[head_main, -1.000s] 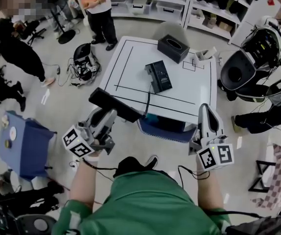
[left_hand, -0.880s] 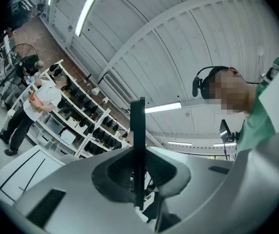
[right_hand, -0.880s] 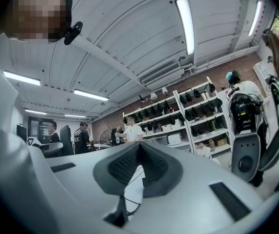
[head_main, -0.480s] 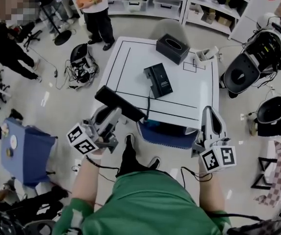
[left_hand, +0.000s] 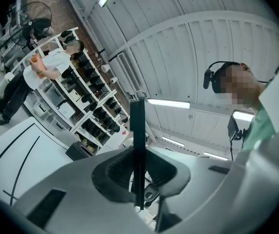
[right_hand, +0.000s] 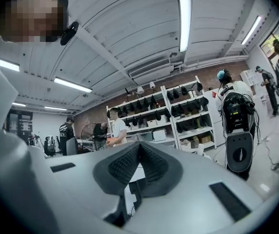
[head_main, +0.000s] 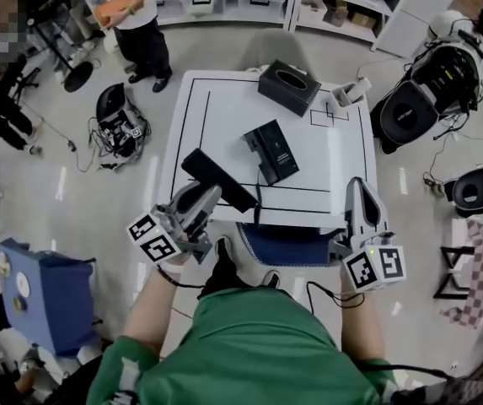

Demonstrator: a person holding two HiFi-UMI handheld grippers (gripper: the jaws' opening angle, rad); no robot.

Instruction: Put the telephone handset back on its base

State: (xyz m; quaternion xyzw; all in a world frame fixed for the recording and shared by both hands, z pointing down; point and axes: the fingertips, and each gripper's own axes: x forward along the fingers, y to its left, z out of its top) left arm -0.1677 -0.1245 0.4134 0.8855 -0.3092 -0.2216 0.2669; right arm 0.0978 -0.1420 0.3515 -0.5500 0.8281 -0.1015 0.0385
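Observation:
The black telephone base (head_main: 272, 150) lies on the white table (head_main: 224, 116), near its middle. My left gripper (head_main: 211, 194) is shut on the black handset (head_main: 220, 180), which hangs level over the table's front left edge, short of the base. A dark cord (head_main: 256, 194) runs from the handset toward the base. In the left gripper view the handset (left_hand: 138, 130) shows edge-on as a thin dark bar clamped between the pads. My right gripper (head_main: 355, 186) is at the table's front right edge, shut and empty; in its own view the jaws (right_hand: 139, 145) meet with nothing between them.
A black tissue box (head_main: 289, 85) and a small white piece (head_main: 348, 94) stand at the table's back. A blue seat (head_main: 287, 245) sits under the front edge. Robot bodies (head_main: 422, 99) stand to the right, a person (head_main: 136, 24) and shelves behind, a blue box (head_main: 43, 285) at left.
The person has stepped closer to the table. My left gripper has carried the handset forward and right, from beside the table to over its front left edge. The right gripper stays shut.

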